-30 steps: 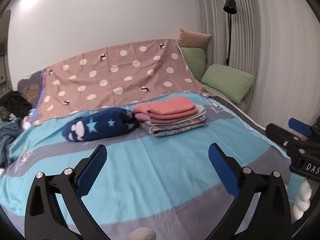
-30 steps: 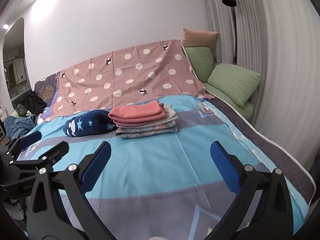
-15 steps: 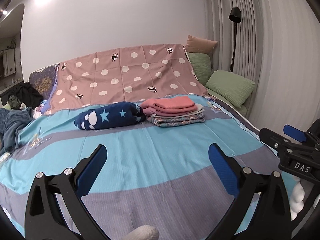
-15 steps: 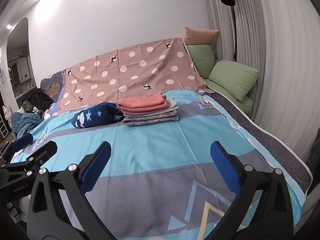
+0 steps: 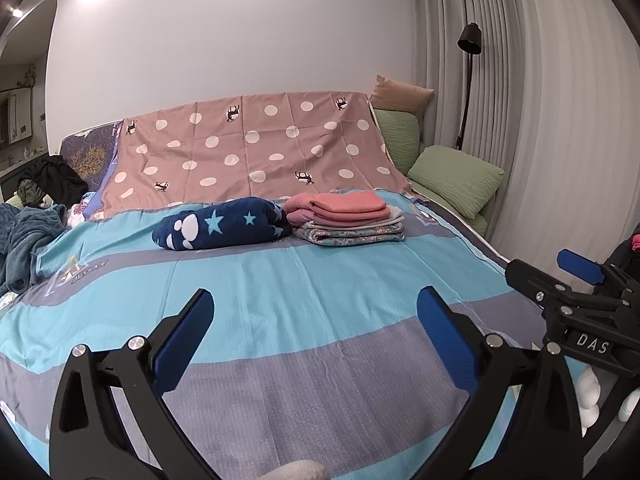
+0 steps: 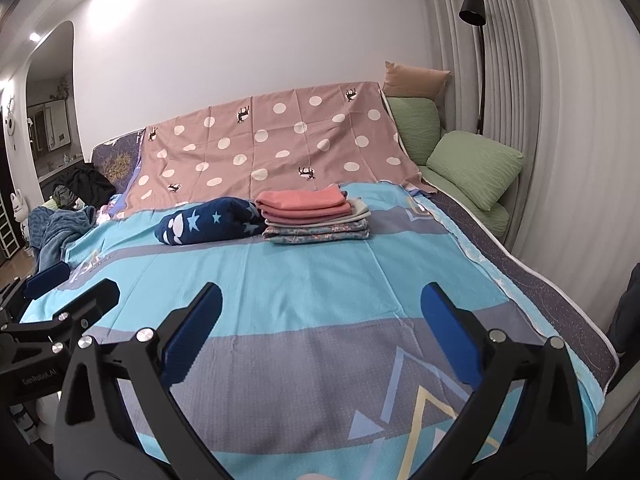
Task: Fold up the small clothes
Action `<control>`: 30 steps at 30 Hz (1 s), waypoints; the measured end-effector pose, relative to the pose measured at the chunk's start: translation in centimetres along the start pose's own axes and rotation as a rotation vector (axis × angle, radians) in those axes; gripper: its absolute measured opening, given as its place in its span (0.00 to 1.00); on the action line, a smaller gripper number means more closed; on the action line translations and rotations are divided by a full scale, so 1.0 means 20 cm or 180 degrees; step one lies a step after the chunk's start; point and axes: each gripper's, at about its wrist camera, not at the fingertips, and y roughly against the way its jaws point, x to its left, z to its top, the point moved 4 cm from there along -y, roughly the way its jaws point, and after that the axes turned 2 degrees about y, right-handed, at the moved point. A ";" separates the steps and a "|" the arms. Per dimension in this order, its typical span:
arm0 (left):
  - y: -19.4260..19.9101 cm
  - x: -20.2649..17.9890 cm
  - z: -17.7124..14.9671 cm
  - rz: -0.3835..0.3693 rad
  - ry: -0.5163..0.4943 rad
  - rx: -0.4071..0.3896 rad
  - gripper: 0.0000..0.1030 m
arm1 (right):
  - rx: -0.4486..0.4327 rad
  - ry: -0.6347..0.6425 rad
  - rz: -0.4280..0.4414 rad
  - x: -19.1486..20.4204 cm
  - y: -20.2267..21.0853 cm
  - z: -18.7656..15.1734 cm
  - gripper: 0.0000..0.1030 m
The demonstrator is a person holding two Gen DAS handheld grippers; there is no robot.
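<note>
While both my left tool (image 5: 312,332) and right tool (image 6: 320,328) hover spread and empty over the near bed (image 5: 320,280), the folded stack (image 5: 348,218) sits far, beside a navy bundle (image 5: 224,228); next I likely fetch another garment.

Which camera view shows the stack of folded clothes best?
The left wrist view: the stack sits near the picture's middle and its separate layers can be told apart, the pink piece on top. The right wrist view shows the same stack equally whole, from a little further right.
</note>
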 end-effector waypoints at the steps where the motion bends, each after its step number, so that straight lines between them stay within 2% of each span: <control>1: 0.00 0.00 -0.01 -0.0008 -0.0005 0.0007 0.99 | 0.0013 -0.0002 -0.0004 0.00 0.00 -0.01 0.98; 30: 0.03 0.00 -0.06 -0.0084 0.0028 0.0053 0.99 | 0.0100 0.0004 -0.0028 0.02 0.00 -0.08 0.98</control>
